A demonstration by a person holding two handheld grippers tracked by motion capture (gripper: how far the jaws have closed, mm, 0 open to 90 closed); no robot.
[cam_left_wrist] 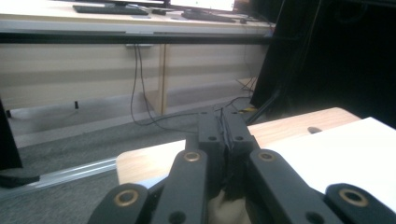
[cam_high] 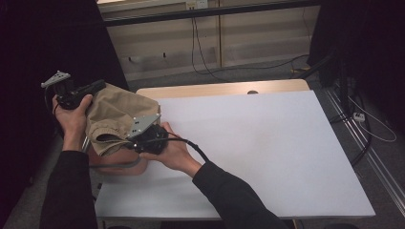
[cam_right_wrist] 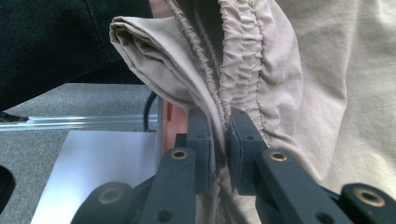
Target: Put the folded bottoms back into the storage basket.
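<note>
Table [cam_high: 267, 152]: white top, bare from the middle out to the right and near edges; a wood strip shows along the far edge. All open room lies right of the hands.

Cloth [cam_high: 117, 117]: tan garment with a gathered elastic hem, bunched and held up over the table's far-left corner, partly hanging past the left edge. A pink bin [cam_high: 117, 166] sits just under it at the left edge (mostly hidden by cloth and the right arm).

Right gripper [cam_high: 143, 131]: at the cloth's near side. In the right gripper view the jaws are nearly closed, with the ruched hem [cam_right_wrist: 236, 70] pinched between the pads [cam_right_wrist: 200, 140]; folds hang to either side.

Left gripper [cam_high: 98, 87]: at the cloth's far-left side, off the table edge. In the left gripper view the jaws are pressed together, with a scrap of tan cloth [cam_left_wrist: 224, 210] low between the arms (actual pinch between the tips is not clear).
</note>
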